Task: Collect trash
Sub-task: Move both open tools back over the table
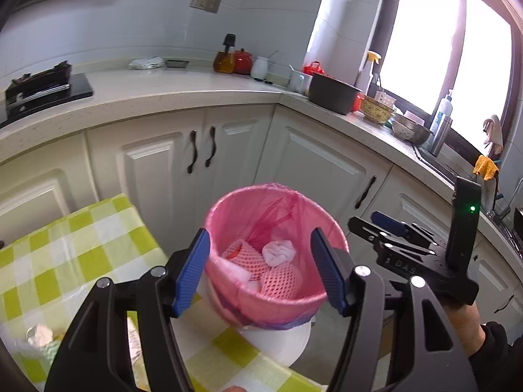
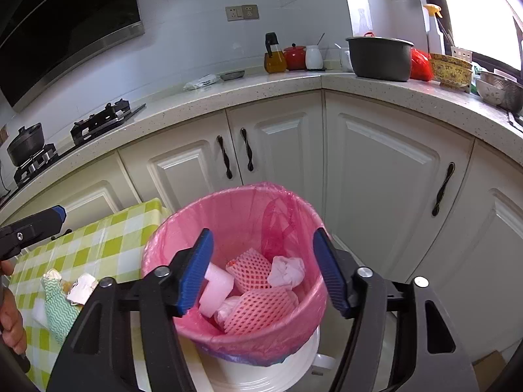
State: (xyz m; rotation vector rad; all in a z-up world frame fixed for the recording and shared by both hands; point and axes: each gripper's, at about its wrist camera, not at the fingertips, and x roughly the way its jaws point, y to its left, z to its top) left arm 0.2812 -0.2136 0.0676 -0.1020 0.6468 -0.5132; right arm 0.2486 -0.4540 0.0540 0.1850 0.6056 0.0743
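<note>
Inside pink-lined bin, crumpled trash

A home kitchen: gas stove, white cabinets, stone countertop.

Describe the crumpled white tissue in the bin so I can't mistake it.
Find the pink-lined trash bin beside the checkered table. On top of its contents, toward the right, lies the white tissue wad. Unlike the pink foam nets around it, it is plain, white, knotted.
</note>
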